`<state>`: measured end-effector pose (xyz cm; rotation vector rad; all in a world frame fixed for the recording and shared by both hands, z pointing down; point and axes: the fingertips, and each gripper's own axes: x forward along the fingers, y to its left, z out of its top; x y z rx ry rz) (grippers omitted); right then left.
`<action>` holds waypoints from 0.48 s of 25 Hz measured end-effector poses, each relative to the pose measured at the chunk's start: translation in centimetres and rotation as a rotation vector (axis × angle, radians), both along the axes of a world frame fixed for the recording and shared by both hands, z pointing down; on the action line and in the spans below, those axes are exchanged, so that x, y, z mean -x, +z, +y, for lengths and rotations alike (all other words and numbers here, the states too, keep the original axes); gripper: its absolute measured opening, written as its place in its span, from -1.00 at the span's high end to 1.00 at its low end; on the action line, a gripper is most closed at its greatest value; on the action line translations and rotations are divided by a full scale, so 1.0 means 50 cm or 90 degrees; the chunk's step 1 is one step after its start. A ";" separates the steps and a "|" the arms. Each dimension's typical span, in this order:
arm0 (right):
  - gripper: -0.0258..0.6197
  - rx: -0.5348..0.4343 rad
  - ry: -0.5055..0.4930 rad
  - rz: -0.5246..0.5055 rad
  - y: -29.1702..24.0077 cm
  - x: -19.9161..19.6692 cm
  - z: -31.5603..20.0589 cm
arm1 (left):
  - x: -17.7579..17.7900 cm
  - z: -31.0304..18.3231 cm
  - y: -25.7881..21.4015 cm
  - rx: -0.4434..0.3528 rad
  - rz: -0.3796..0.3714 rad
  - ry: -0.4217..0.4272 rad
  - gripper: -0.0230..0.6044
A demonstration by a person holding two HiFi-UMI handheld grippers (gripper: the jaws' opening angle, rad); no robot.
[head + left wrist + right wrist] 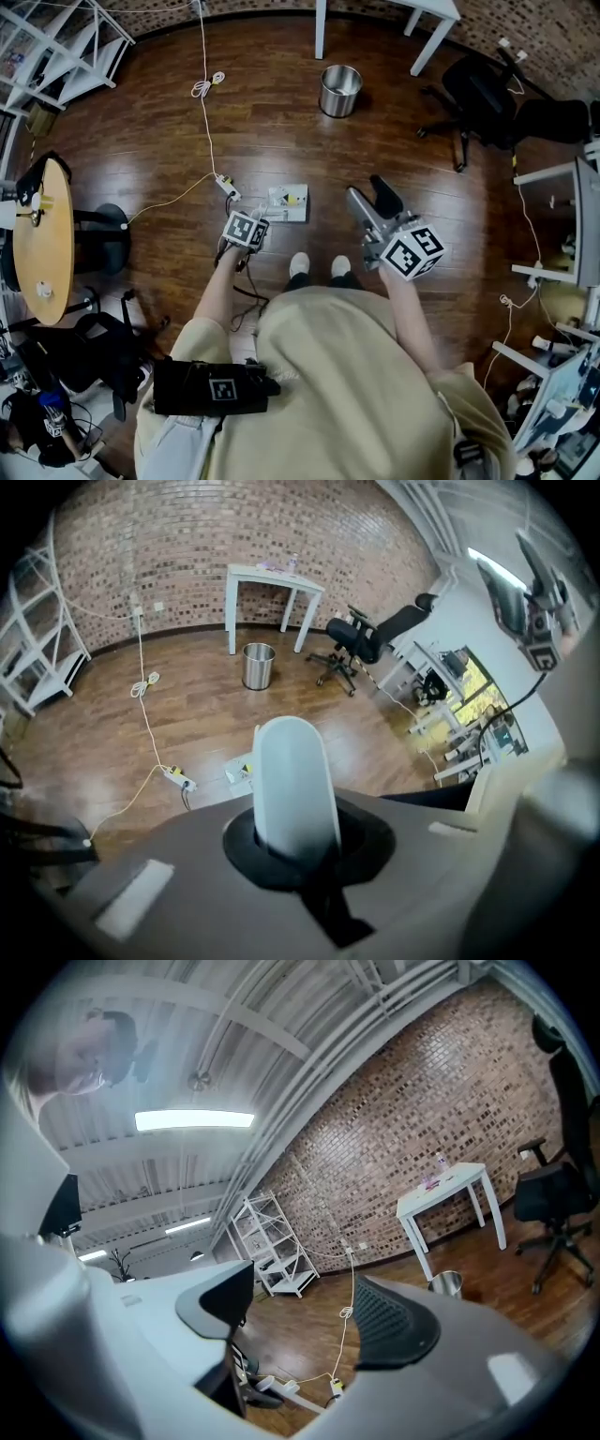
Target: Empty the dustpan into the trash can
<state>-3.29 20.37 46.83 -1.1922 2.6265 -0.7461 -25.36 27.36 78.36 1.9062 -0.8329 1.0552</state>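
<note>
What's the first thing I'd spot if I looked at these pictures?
A shiny metal trash can stands alone on the dark wooden floor, well ahead of the person's white shoes. Closer in, the right gripper, with its black-and-white marker cube, is open with nothing between its jaws. The left gripper is shut.

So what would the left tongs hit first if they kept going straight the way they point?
The left tongs would most likely meet the wooden floor, near the flat white thing lying there; nothing else seems in the way.
</note>
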 end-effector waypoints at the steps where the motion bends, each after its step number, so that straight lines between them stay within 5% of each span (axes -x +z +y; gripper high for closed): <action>1: -0.08 0.000 0.001 -0.001 -0.001 -0.001 0.001 | -0.001 -0.005 -0.012 0.005 0.009 -0.014 0.93; 12: -0.08 -0.008 0.016 -0.011 -0.007 -0.032 0.004 | -0.011 0.035 -0.133 0.049 0.054 -0.104 0.93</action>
